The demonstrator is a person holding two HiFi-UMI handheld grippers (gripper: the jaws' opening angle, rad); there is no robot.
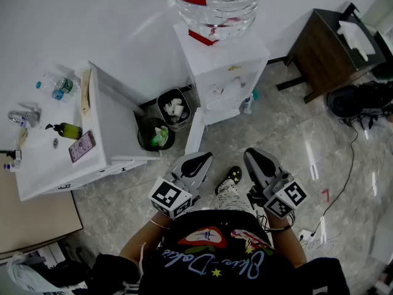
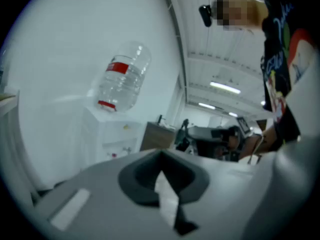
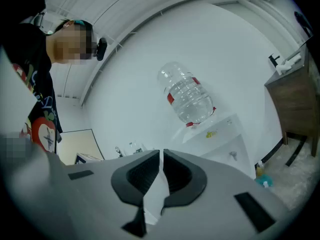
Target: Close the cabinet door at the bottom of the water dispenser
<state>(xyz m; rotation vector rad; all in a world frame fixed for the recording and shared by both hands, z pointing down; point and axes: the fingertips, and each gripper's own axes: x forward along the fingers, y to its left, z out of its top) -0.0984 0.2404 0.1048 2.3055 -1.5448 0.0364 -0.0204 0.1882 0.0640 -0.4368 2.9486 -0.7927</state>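
Observation:
The white water dispenser [image 1: 222, 72] stands against the wall with a clear bottle [image 1: 216, 2] upside down on top. Its bottom cabinet door [image 1: 194, 131] hangs open, swung out toward me on the dispenser's left side. My left gripper [image 1: 199, 160] and right gripper [image 1: 256, 158] are held low near my body, short of the door, both shut with nothing between the jaws. The left gripper view shows its closed jaws in front of the dispenser [image 2: 107, 134]. Past the closed jaws in the right gripper view are the dispenser [image 3: 220, 139] and bottle [image 3: 187, 96].
Two bins [image 1: 174, 108] [image 1: 156, 134] stand left of the open door, beside a white sink counter [image 1: 116, 121]. A small spray bottle [image 1: 249, 103] sits at the dispenser's right foot. A brown side table [image 1: 331, 48] and cables [image 1: 350, 165] are at the right. My shoe [image 1: 231, 177] is between the grippers.

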